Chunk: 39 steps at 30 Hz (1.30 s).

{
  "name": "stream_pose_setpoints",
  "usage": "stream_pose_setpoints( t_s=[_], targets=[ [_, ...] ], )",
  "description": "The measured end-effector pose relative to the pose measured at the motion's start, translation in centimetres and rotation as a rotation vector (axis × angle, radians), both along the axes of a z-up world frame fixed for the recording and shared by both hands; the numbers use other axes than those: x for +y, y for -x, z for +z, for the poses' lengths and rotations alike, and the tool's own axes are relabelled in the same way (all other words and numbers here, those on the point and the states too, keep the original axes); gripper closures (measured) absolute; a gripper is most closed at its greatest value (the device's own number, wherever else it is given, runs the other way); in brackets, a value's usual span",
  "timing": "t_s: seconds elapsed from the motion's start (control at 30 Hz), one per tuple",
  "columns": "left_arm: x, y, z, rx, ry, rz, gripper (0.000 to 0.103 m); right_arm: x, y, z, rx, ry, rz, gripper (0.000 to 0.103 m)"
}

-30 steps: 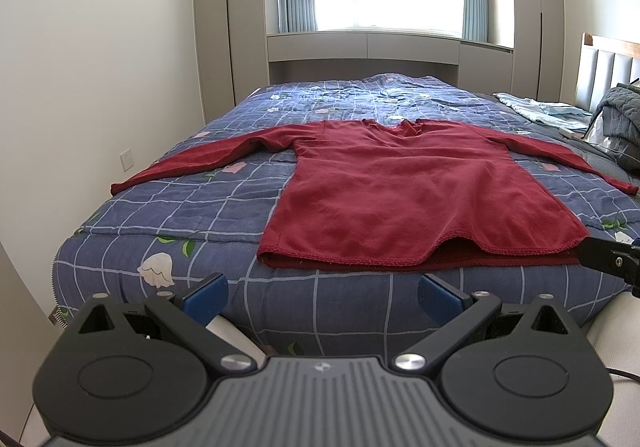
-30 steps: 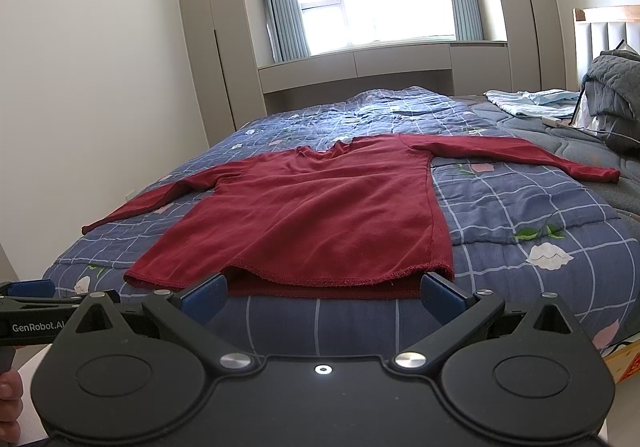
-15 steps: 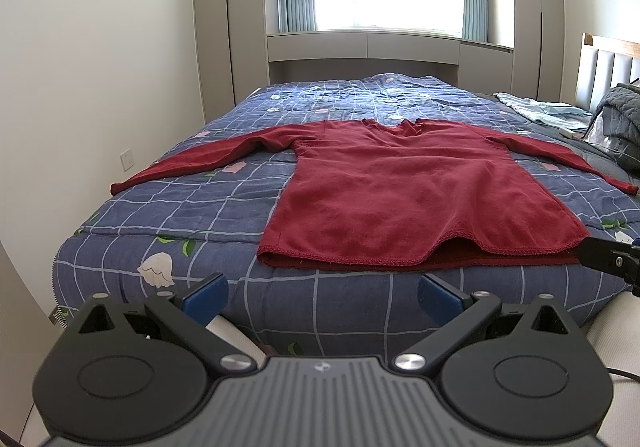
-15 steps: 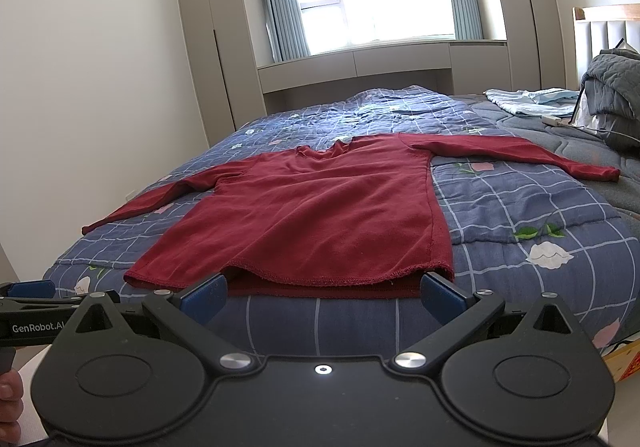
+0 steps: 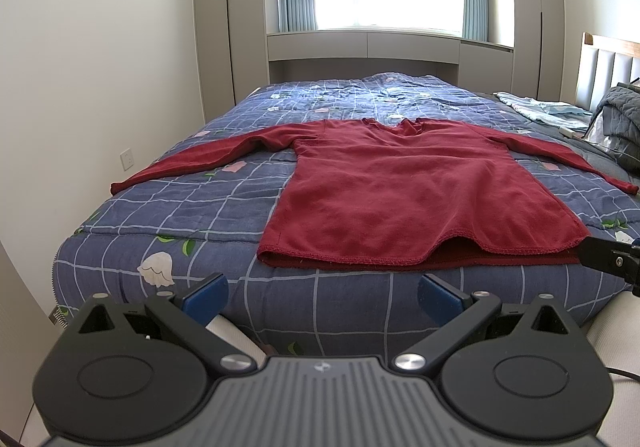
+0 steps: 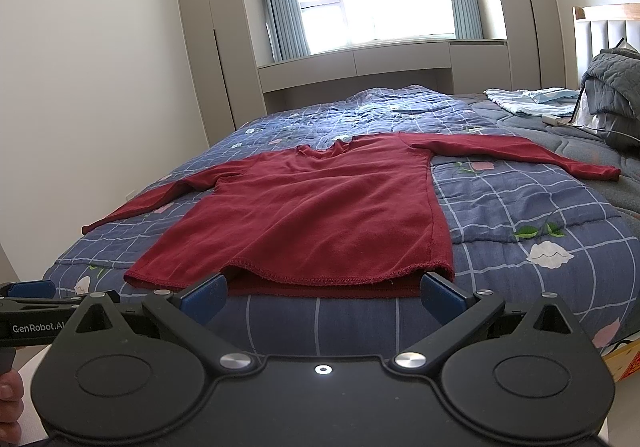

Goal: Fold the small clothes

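Note:
A dark red long-sleeved sweater (image 5: 404, 187) (image 6: 320, 215) lies flat on the bed, both sleeves spread out sideways, hem toward me at the bed's near edge. My left gripper (image 5: 322, 297) hangs open in front of the bed's near side, below the hem, holding nothing. My right gripper (image 6: 322, 295) is open too, its blue fingertips just short of the hem, apart from the cloth. In the left wrist view the right gripper (image 5: 608, 259) pokes in at the right edge; in the right wrist view the left gripper (image 6: 32, 311) shows at the left edge.
The bed (image 5: 180, 215) carries a blue checked quilt with flower prints. A grey blanket pile (image 6: 612, 95) and light blue cloth (image 6: 532, 99) lie near the headboard at right. Wardrobes and a window bench stand beyond. A white wall runs along the left. A hand (image 6: 8, 399) shows bottom left.

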State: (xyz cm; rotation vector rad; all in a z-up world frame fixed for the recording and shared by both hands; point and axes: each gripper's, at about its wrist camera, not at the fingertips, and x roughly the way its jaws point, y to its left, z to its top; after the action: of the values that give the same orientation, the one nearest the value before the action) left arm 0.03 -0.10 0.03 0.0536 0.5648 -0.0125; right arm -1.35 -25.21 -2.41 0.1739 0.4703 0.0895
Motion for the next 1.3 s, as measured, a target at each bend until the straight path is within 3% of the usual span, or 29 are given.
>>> stream_pose_setpoints(
  t_s=[0.23,0.47,0.77,0.93,1.07,1.3],
  targets=[
    [-0.2,-0.1,-0.4,0.033,0.004,-0.01,0.0,0.2,-0.1,0.0,0.011,0.007,-0.002,0.0],
    [-0.6,-2.8,-0.4,0.079,0.021,-0.041,0.0,-0.3,-1.3,0.7,0.06,-0.023,0.029,0.0],
    [-3.3,-8.6,1.4,0.086,-0.016,-0.054,0.0,-1.0,-5.5,1.9,0.058,0.106,-0.038,0.0],
    [-5.0,-12.4,1.9,0.115,-0.021,-0.057,0.0,-3.2,-9.0,1.9,0.098,0.102,-0.081,0.0],
    [-6.6,-15.6,1.9,0.12,-0.049,-0.072,0.0,-4.7,-12.0,1.6,0.156,0.164,-0.148,0.0],
    [-10.1,-21.5,1.8,0.129,-0.095,-0.093,0.0,-8.9,-16.2,1.4,0.148,0.211,-0.243,0.0]
  ],
)
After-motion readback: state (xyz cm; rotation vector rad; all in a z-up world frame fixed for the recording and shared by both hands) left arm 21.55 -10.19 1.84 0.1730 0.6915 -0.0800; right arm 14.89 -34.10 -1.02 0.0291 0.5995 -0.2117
